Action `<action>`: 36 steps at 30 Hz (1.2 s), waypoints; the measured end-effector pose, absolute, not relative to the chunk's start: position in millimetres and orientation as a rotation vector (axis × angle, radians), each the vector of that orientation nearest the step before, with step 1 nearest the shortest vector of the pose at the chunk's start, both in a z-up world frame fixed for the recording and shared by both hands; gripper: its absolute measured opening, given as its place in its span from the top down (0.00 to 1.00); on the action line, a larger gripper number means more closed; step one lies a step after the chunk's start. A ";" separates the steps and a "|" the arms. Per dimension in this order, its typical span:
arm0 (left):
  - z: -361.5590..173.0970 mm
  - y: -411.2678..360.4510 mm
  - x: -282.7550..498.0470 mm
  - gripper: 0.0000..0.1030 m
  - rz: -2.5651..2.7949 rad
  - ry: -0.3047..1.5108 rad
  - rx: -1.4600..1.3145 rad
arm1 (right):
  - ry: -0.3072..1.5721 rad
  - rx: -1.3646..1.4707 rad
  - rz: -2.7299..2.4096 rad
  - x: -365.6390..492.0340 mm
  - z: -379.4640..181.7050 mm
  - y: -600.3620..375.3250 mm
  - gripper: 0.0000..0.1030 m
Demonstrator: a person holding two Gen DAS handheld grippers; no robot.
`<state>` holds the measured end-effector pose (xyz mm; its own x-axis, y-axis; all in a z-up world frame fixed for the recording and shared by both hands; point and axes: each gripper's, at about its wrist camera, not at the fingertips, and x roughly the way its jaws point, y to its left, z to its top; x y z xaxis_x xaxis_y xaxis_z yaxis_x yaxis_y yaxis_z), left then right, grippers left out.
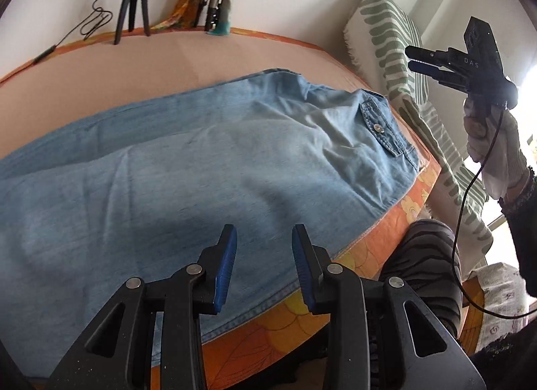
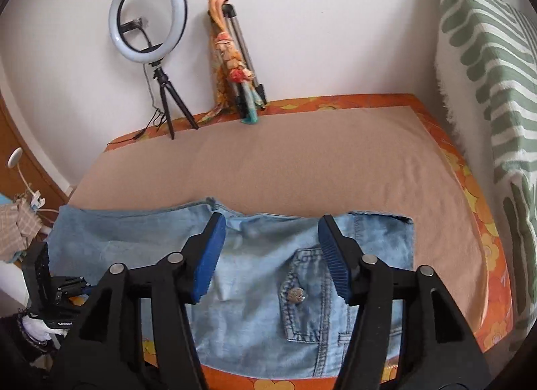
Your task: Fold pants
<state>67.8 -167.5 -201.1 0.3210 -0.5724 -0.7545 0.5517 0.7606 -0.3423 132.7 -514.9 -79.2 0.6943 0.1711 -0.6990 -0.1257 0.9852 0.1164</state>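
Note:
Light blue denim pants [image 1: 188, 168] lie flat on the table, legs together, the waist end to the right with a buttoned back pocket [image 1: 382, 128]. My left gripper [image 1: 264, 235] is open and empty above the pants near their front edge. My right gripper [image 2: 270, 227] is open and empty above the waist end, over the pocket [image 2: 302, 292]. In the left wrist view the right gripper [image 1: 411, 58] is raised high at the right, off the table. The pants [image 2: 241, 256] run left under my right gripper.
The beige table cloth [image 2: 302, 155] has an orange flowered border [image 2: 470, 202]. A ring light on a tripod [image 2: 147, 21], a folded tripod and a doll [image 2: 235, 64] stand at the back wall. A green-striped cushion [image 2: 486, 64] is at the right.

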 end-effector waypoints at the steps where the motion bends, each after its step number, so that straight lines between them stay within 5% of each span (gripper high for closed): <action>1: -202.7 -161.6 67.7 0.69 -0.722 1.001 -0.036 | 0.794 0.035 0.211 142.0 -85.4 -501.7 0.39; 15: -217.5 -102.8 69.1 0.69 -0.549 1.018 -0.118 | 1.028 -0.175 0.363 245.3 -199.6 -421.5 0.39; 16: -218.5 -101.3 68.8 0.69 -0.546 1.019 -0.122 | 1.038 -0.195 0.363 246.7 -203.6 -418.2 0.41; 20: -220.0 -99.7 66.3 0.69 -0.552 1.009 -0.122 | 1.057 -0.256 0.350 251.3 -210.9 -410.6 0.79; 23: -219.3 -100.4 67.1 0.69 -0.560 1.005 -0.115 | 1.021 -0.267 0.331 251.5 -201.2 -409.3 0.89; 36: -217.5 -90.2 66.5 0.69 -0.555 0.990 -0.180 | 1.048 -0.337 0.247 282.1 -217.1 -403.0 0.89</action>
